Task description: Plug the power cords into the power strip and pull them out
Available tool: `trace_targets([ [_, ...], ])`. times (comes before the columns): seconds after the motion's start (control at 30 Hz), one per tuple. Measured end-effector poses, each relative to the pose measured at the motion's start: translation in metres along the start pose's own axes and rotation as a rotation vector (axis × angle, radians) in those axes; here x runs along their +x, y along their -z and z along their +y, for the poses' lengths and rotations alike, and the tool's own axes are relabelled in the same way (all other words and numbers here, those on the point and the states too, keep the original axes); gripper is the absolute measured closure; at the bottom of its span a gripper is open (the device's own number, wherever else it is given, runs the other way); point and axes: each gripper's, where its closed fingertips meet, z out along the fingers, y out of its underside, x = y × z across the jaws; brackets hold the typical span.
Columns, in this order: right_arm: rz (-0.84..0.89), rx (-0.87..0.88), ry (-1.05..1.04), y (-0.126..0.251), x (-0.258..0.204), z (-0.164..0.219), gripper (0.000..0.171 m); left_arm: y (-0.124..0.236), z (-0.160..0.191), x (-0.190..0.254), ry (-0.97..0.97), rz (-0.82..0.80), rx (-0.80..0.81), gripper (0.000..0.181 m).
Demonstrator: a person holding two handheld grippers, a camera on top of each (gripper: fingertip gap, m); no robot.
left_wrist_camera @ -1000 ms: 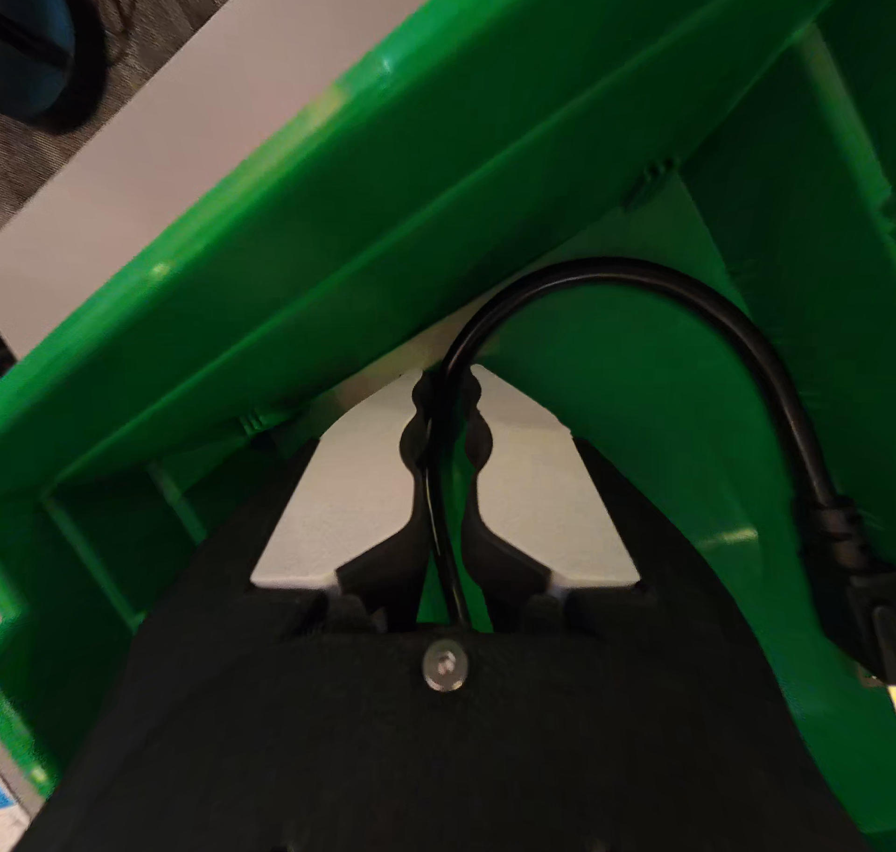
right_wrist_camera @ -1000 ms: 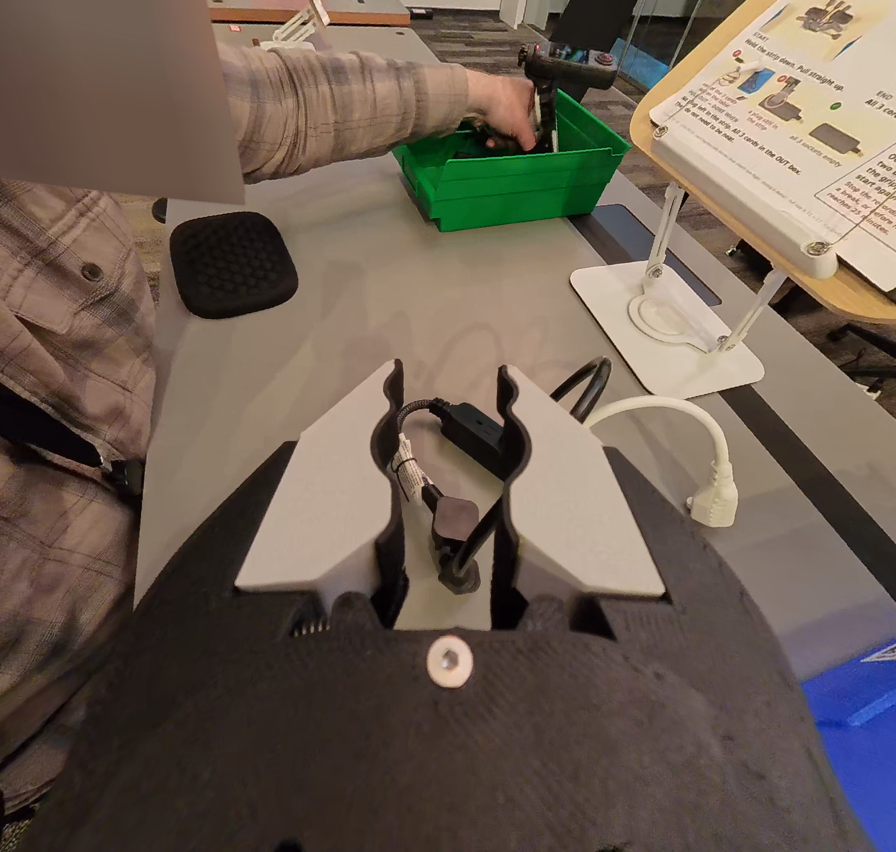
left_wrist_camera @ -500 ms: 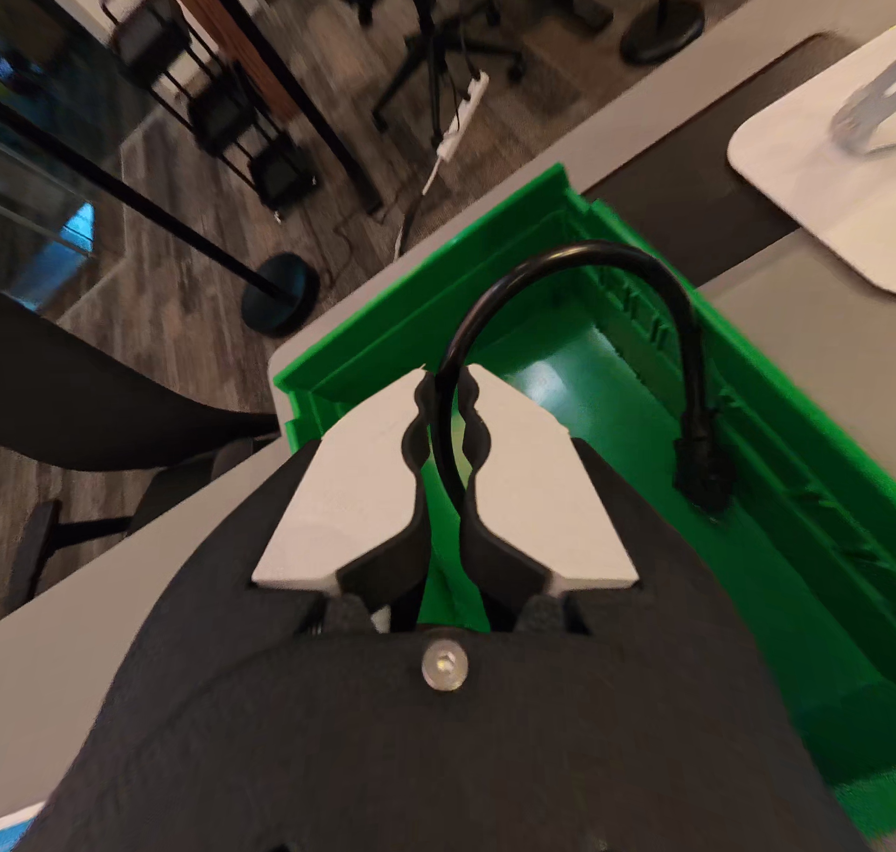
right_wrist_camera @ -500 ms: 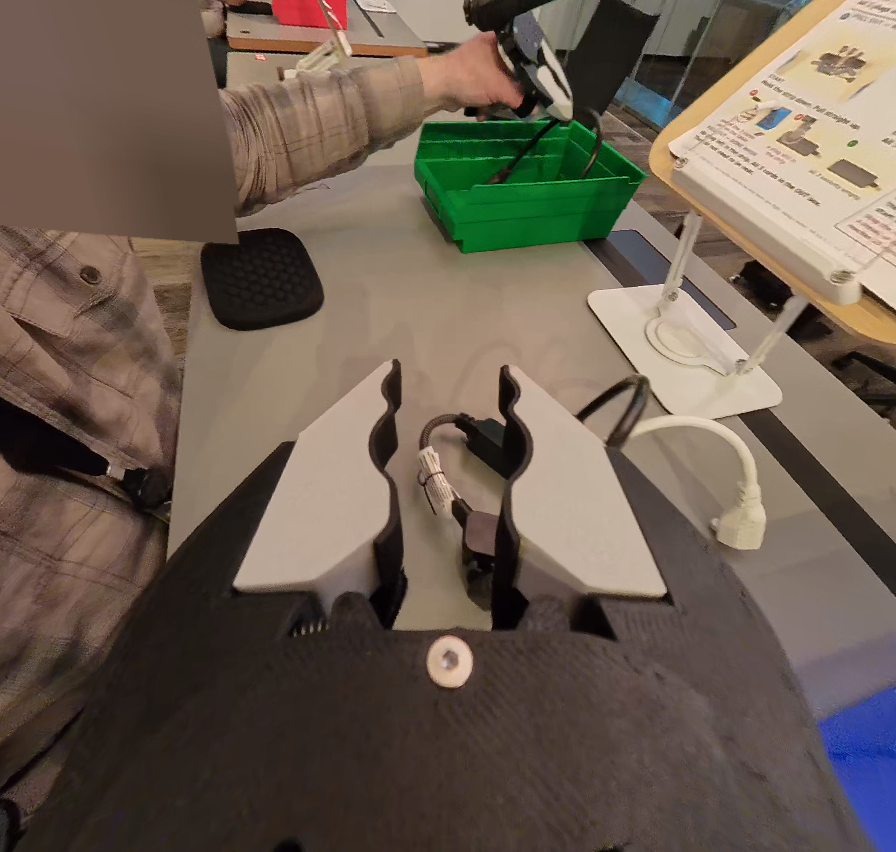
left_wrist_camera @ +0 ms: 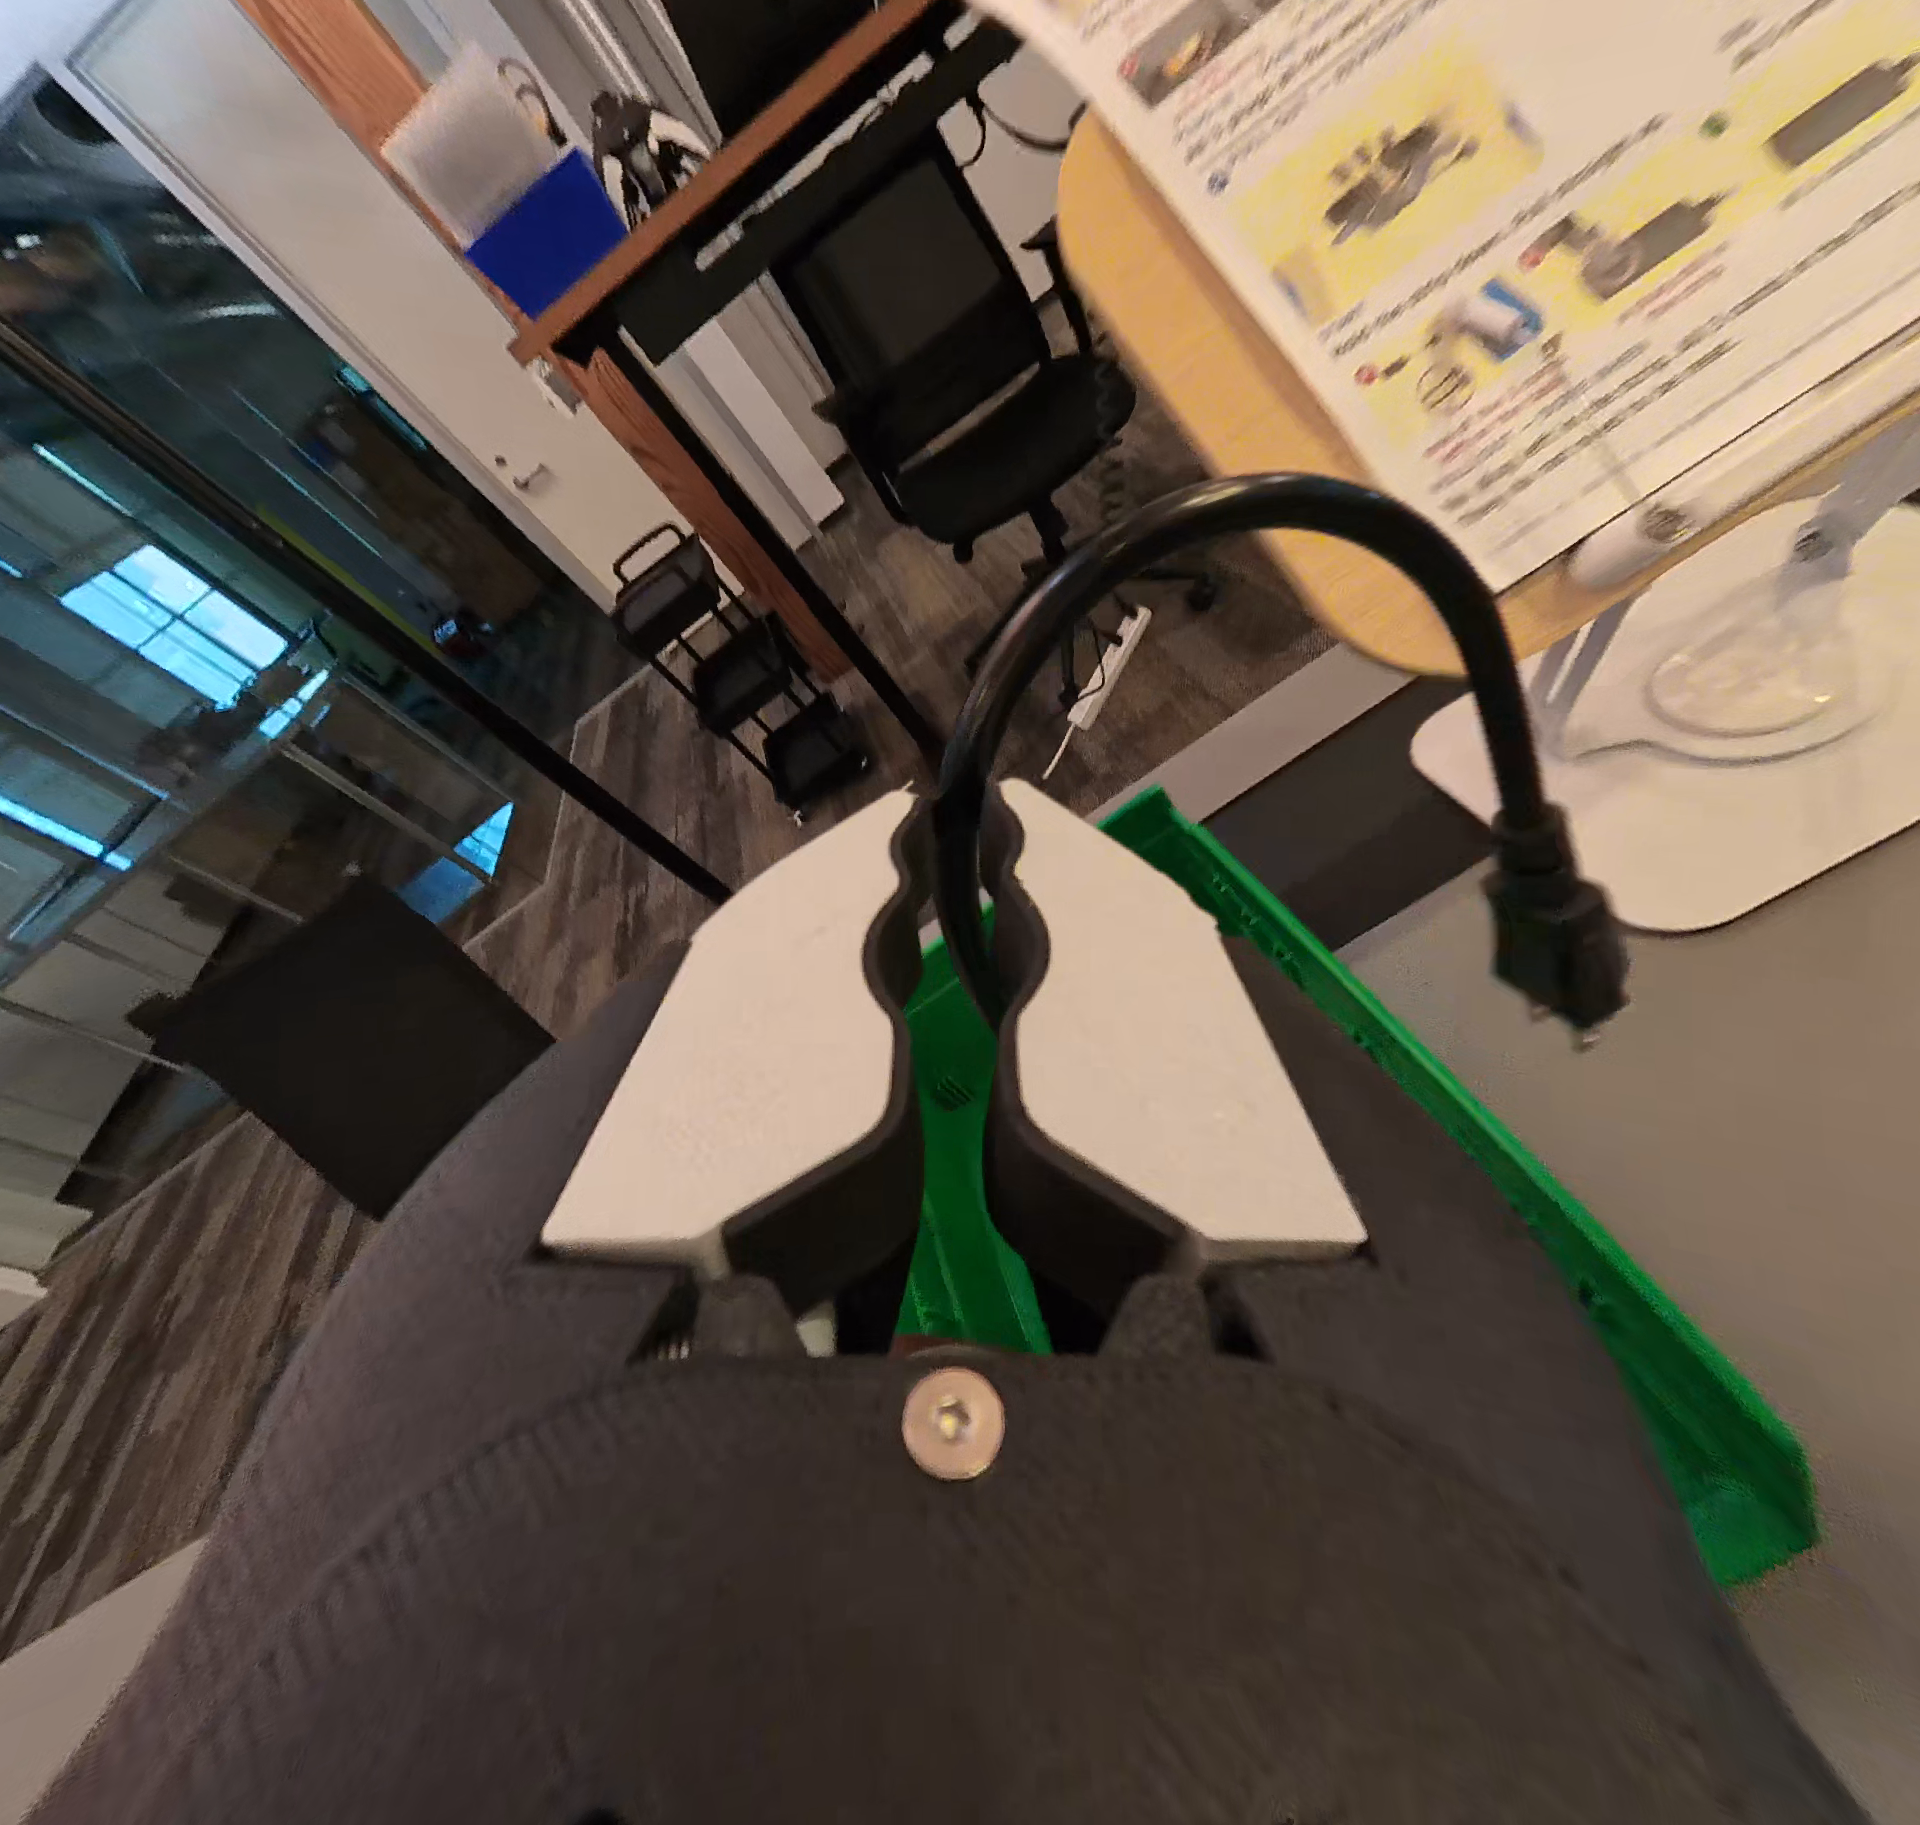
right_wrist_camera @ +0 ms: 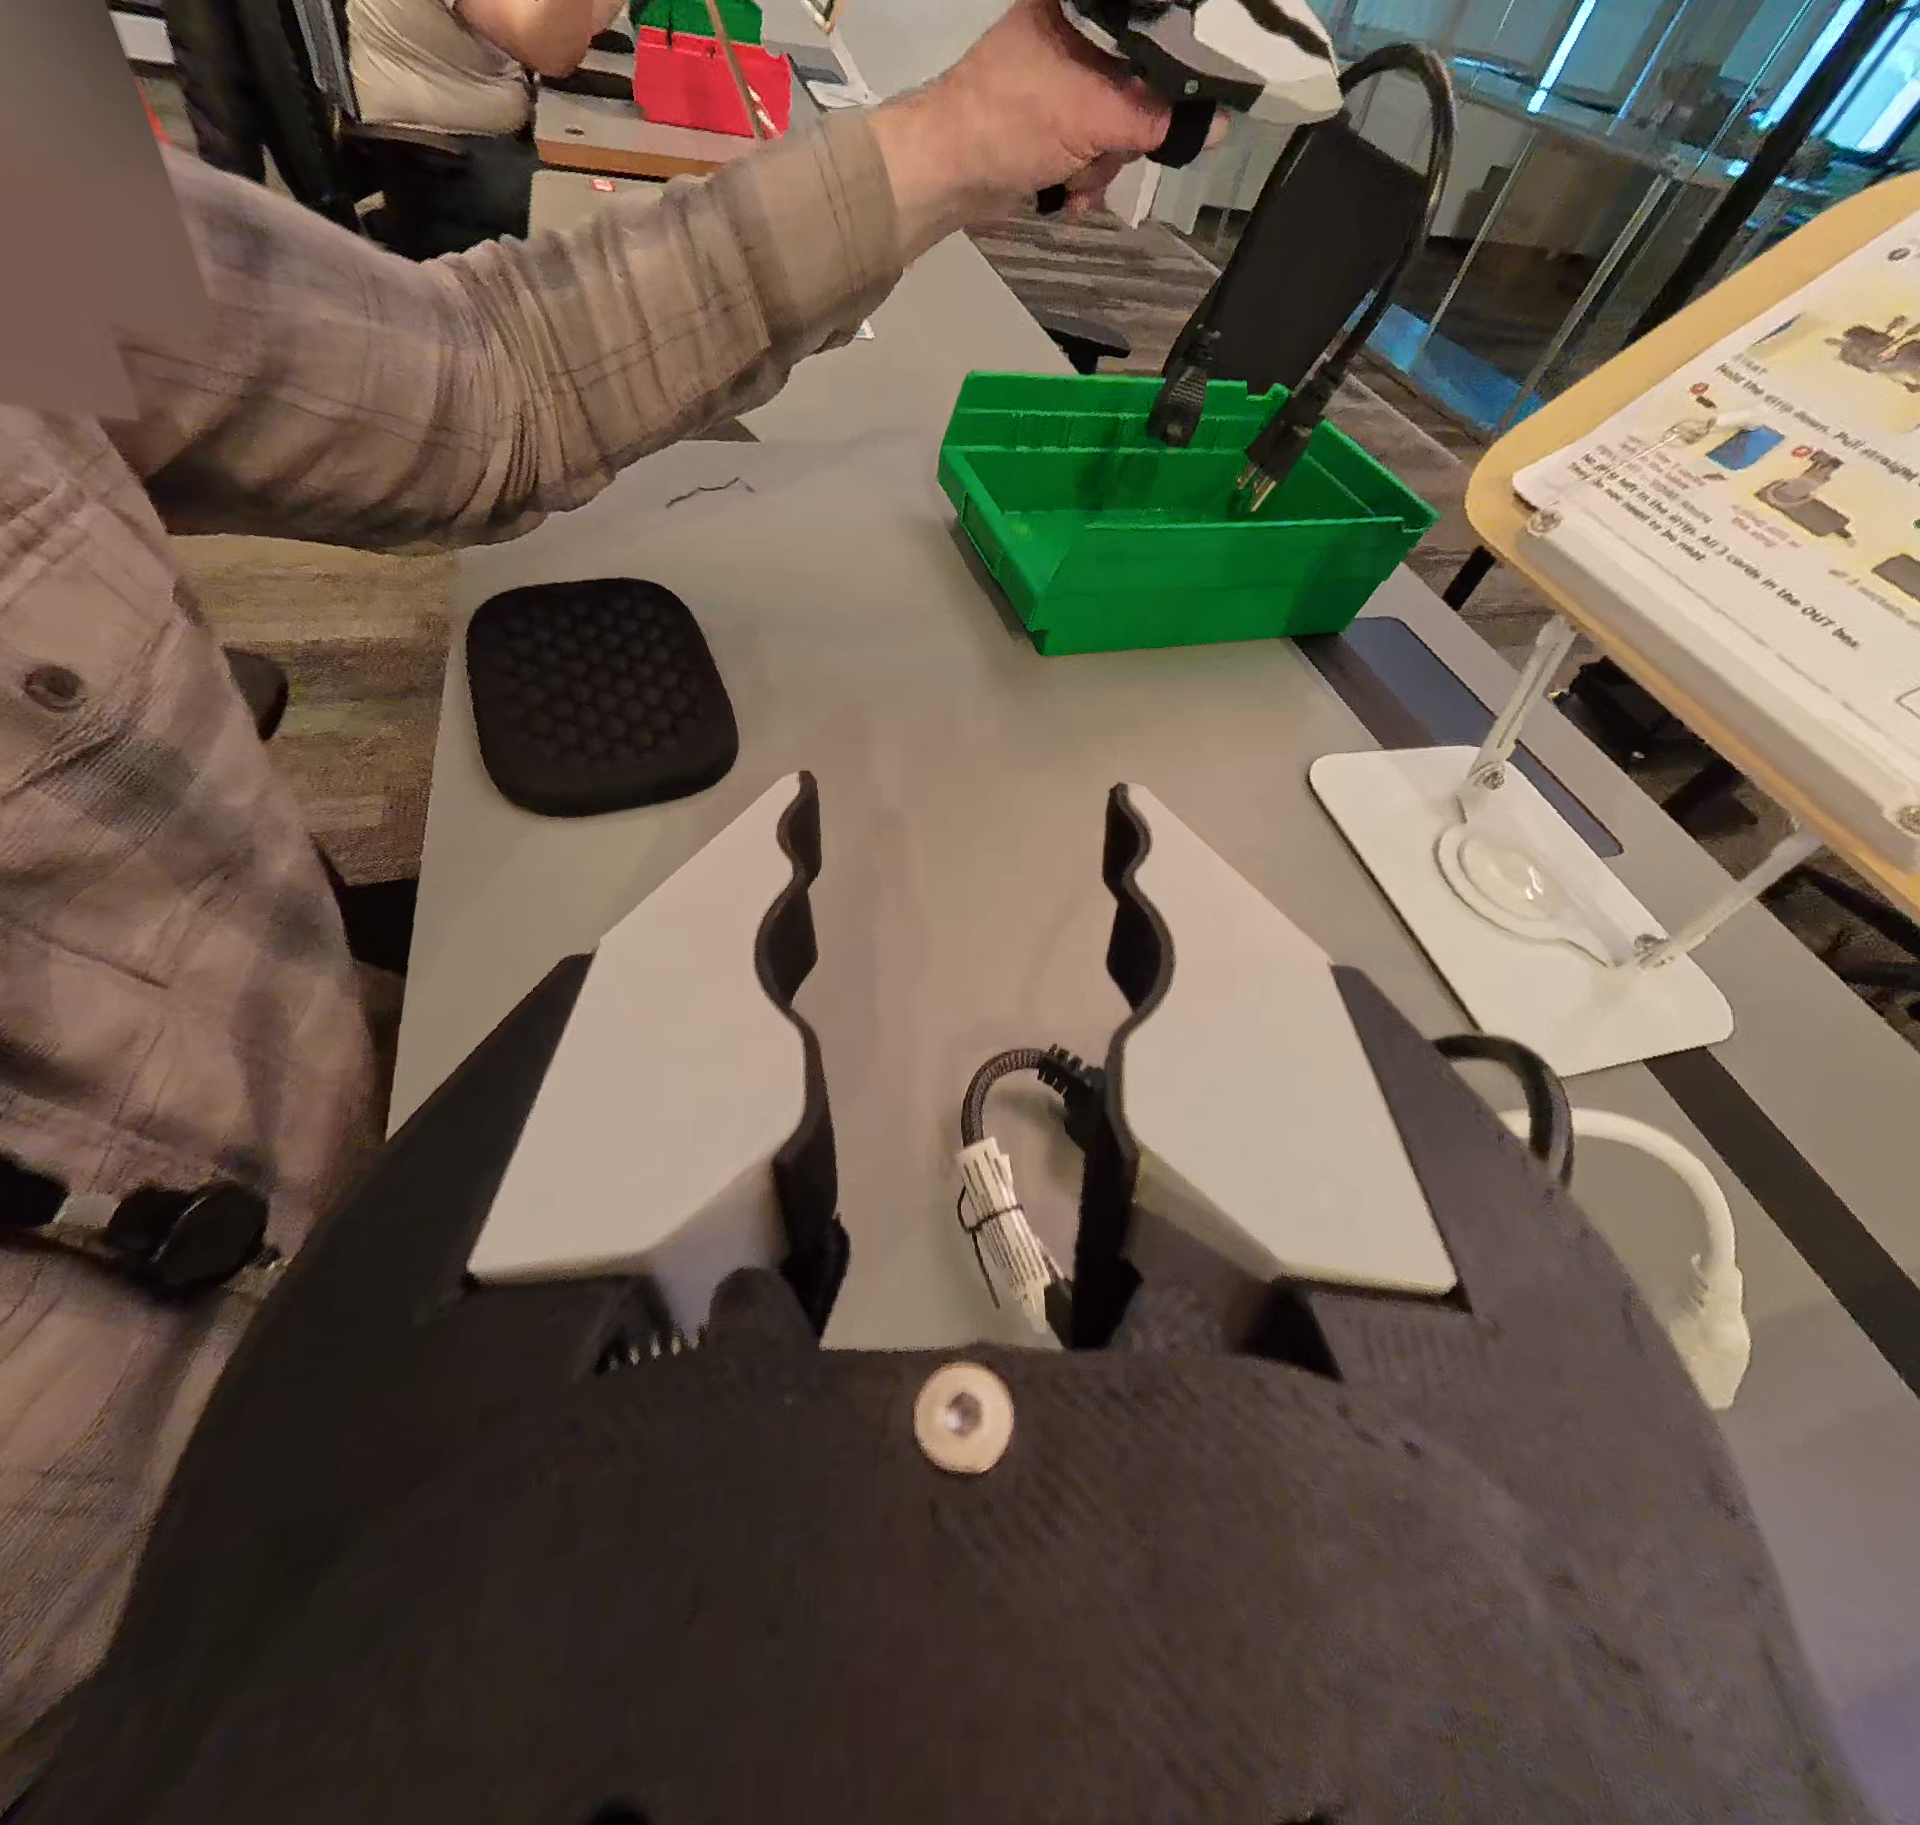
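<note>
The black cord [left_wrist_camera: 1226, 570] arched through the frame's centre, pinched mid-length between the closed jaws of the left gripper [left_wrist_camera: 958, 819], its plug [left_wrist_camera: 1553, 954] dangling at right above the green bin [right_wrist_camera: 1174, 549]. The right gripper [right_wrist_camera: 961, 809] stood wide open, empty, above the table [right_wrist_camera: 883, 632]. Carrying the cord slowly would probably limit plug swing.

Cord [right_wrist_camera: 1425, 113] above bin [right_wrist_camera: 1195, 570] — pad [right_wrist_camera: 601, 695] left.
</note>
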Motion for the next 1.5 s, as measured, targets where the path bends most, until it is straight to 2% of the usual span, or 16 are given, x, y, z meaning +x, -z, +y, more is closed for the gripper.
trace_targets([
  [0.17,0.026,0.051,-0.002,-0.021,0.001,-0.023,0.113,0.035,-0.046,0.014,-0.017,0.026,0.116,0.174],
  [0.3,0.042,0.106,0.021,-0.031,0.004,-0.043,0.108,0.064,-0.086,0.042,-0.045,0.096,0.221,0.174],
  [0.5,0.049,0.171,0.033,-0.023,0.014,-0.063,0.105,0.105,-0.139,0.117,-0.113,0.400,0.417,0.174],
  [0.57,0.006,0.170,0.002,-0.024,0.013,-0.063,0.100,0.116,-0.154,0.144,-0.133,0.491,0.470,0.174],
  [0.8,-0.162,0.192,-0.090,-0.044,0.002,-0.063,0.099,0.134,-0.182,0.240,-0.260,0.746,0.579,0.174],
  [0.9,-0.250,0.250,-0.103,-0.042,-0.006,-0.071,0.130,0.135,-0.184,0.272,-0.298,0.845,0.604,0.174],
  [0.97,-0.273,0.257,-0.093,-0.040,-0.008,-0.071,0.169,0.136,-0.184,0.287,-0.303,0.913,0.614,0.174],
  [1.03,-0.308,0.278,-0.105,-0.037,-0.013,-0.072,0.170,0.134,-0.183,0.298,-0.299,0.961,0.623,0.174],
  [1.27,-0.260,0.273,-0.126,-0.040,-0.004,-0.066,0.171,0.122,-0.187,0.319,-0.223,1.071,0.633,0.174],
  [1.3,-0.252,0.273,-0.140,-0.041,-0.001,-0.066,0.171,0.116,-0.187,0.321,-0.226,1.046,0.618,0.172],
  [1.4,-0.213,0.305,-0.157,-0.041,0.011,-0.070,0.171,0.101,-0.189,0.320,-0.224,0.955,0.564,0.128],
  [1.5,-0.155,0.349,-0.178,-0.038,0.026,-0.077,0.171,0.097,-0.190,0.308,-0.205,0.862,0.556,0.102],
])
